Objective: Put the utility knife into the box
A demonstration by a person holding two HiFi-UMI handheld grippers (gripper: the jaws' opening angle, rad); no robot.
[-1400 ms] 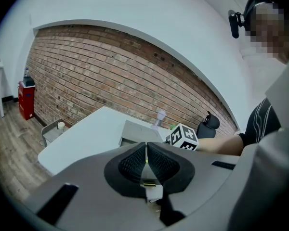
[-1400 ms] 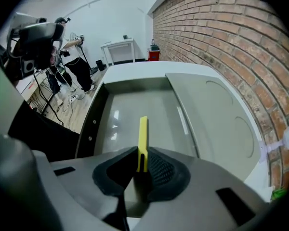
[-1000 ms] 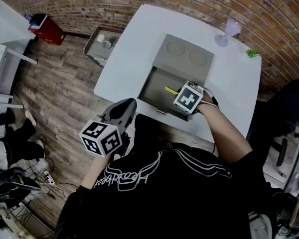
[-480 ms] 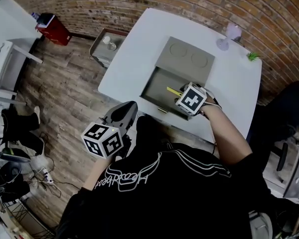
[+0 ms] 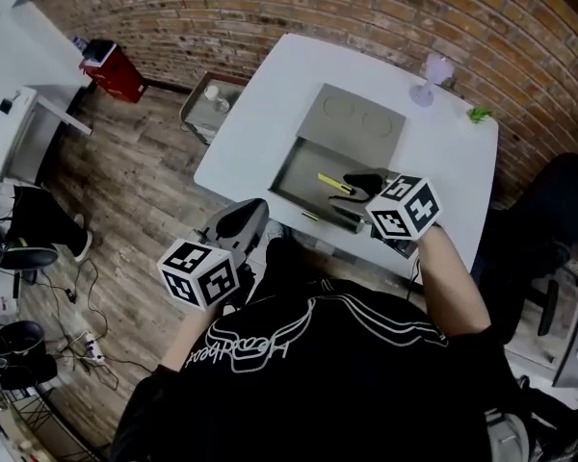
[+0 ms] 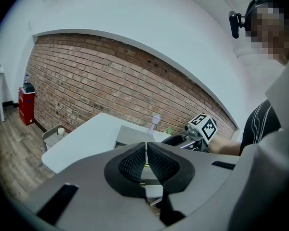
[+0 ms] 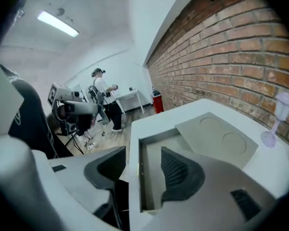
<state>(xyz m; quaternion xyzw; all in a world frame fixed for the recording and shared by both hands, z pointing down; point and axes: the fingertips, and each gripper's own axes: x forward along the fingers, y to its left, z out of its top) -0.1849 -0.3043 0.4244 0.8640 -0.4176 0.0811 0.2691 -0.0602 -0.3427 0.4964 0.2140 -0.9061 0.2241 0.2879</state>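
The yellow utility knife (image 5: 333,183) lies inside the open grey box (image 5: 291,173) on the white table (image 5: 260,114). The box's lid (image 5: 356,121) lies flat behind it. My right gripper (image 5: 358,185) hovers at the box's near right corner, just beside the knife; its jaws are opening with nothing between them. In the right gripper view the gripper (image 7: 143,154) straddles the box's wall (image 7: 135,148), and the knife is hidden there. My left gripper (image 5: 235,221) hangs off the table's near edge; in its own view the left gripper (image 6: 146,161) is shut and empty.
A pale purple glass (image 5: 426,77) and a small green thing (image 5: 478,115) stand at the table's far right. A grey tray stand (image 5: 208,100) and a red bin (image 5: 116,70) sit on the wood floor at left. A person (image 7: 103,96) stands far off.
The right gripper has opened and pulled back toward the right, off the knife. The knife now lies free in the box. The left gripper has stayed in place.
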